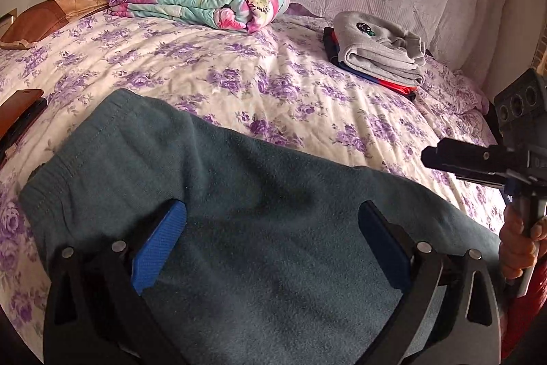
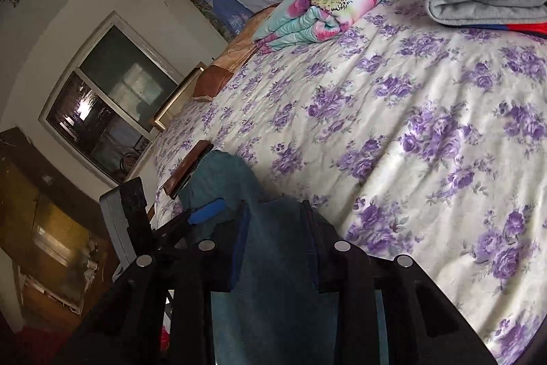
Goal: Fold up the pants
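Observation:
Teal fleece pants (image 1: 259,194) lie spread on the purple-flowered bedsheet (image 1: 205,74), waistband to the left. My left gripper (image 1: 270,228) hovers low over them, jaws wide open, its blue pads (image 1: 159,245) apart on either side of the cloth. My right gripper (image 1: 430,156) comes in from the right edge, held by a hand (image 1: 516,245), its tip just above the pants' right part. In the right wrist view the right gripper (image 2: 275,242) has a narrow gap between its fingers; teal cloth (image 2: 273,279) shows through it, but I see no pad pressing on it.
A folded floral quilt (image 1: 201,2) lies at the back of the bed. A grey folded garment (image 1: 379,47) tops a red and blue stack at the back right. A brown pillow (image 1: 51,16) and a flat brown object (image 1: 20,115) sit at the left. A window (image 2: 106,105) is beyond the bed.

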Demonstrator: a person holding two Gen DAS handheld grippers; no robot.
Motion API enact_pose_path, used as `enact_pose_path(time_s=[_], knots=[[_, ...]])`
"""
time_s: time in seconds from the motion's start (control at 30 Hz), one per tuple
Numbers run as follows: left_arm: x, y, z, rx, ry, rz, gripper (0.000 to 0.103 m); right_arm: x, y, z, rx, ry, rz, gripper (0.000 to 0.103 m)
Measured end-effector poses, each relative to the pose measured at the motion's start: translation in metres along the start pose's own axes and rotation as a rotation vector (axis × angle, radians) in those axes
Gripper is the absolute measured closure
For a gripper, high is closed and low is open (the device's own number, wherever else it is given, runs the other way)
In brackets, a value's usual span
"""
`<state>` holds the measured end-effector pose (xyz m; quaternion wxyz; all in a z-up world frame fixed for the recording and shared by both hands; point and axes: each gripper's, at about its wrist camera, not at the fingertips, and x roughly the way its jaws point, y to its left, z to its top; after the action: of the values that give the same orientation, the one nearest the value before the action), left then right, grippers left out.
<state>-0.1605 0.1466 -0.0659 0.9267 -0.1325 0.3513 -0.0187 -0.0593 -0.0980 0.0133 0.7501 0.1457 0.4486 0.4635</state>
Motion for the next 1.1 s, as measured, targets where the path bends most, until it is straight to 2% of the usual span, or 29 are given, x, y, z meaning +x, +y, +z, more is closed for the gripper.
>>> enact_pose_path(time_s=[0.13, 0.27, 0.37, 0.4, 0.47, 0.5, 0.57, 0.6, 0.67, 0.73, 0.83, 0.9, 0.93, 1.0, 1.1], knots=[[0.000, 0.000, 0.000, 0.002, 0.002, 0.003, 0.005, 0.005, 0.014, -0.015, -0.159, 0.062, -0.096, 0.070], [0.000, 0.000, 0.000, -0.002, 0.001, -0.001, 0.005, 0.004, 0.044, -0.030, -0.304, 0.105, -0.027, 0.070], [0.000, -0.001, 0.000, -0.002, 0.001, -0.001, 0.005, 0.000, 0.068, -0.043, -0.404, 0.135, 0.038, 0.060], [0.000, 0.000, 0.000, -0.002, 0.001, -0.002, 0.005, -0.005, 0.072, -0.044, -0.426, 0.115, 0.035, 0.060], [0.000, 0.000, 0.000, -0.003, 0.000, -0.002, 0.005, -0.015, 0.065, -0.034, -0.399, 0.030, -0.018, 0.055], [0.000, 0.000, 0.000, -0.002, 0.001, -0.001, 0.005, -0.018, 0.055, -0.025, -0.348, -0.012, -0.065, 0.049], [0.000, 0.000, 0.001, -0.001, 0.002, 0.002, 0.005, -0.016, 0.021, -0.007, -0.205, -0.062, -0.165, 0.048], [0.000, 0.000, 0.001, 0.000, 0.003, 0.004, 0.005, -0.011, 0.002, -0.002, -0.132, -0.041, -0.147, 0.047], [-0.001, 0.000, 0.001, -0.001, 0.002, 0.002, 0.005, 0.000, -0.023, -0.002, -0.019, 0.044, -0.028, 0.047], [-0.001, 0.000, 0.001, -0.002, 0.002, -0.001, 0.005, 0.007, -0.025, -0.007, -0.005, 0.111, 0.084, 0.047], [-0.001, -0.001, 0.001, -0.003, 0.001, -0.001, 0.005, 0.000, -0.003, -0.015, -0.083, 0.108, 0.162, 0.047], [-0.001, 0.000, 0.001, -0.004, 0.001, -0.002, 0.005, -0.006, 0.022, -0.022, -0.183, 0.114, 0.195, 0.047], [-0.001, 0.000, 0.001, -0.004, 0.001, -0.003, 0.005, -0.008, 0.037, -0.029, -0.258, 0.124, 0.193, 0.045], [-0.001, -0.001, 0.001, -0.005, 0.001, -0.004, 0.005, -0.006, 0.060, -0.045, -0.382, 0.165, 0.186, 0.034], [-0.002, 0.000, 0.001, -0.005, 0.001, -0.004, 0.005, 0.007, 0.075, -0.063, -0.473, 0.235, 0.133, 0.031]])
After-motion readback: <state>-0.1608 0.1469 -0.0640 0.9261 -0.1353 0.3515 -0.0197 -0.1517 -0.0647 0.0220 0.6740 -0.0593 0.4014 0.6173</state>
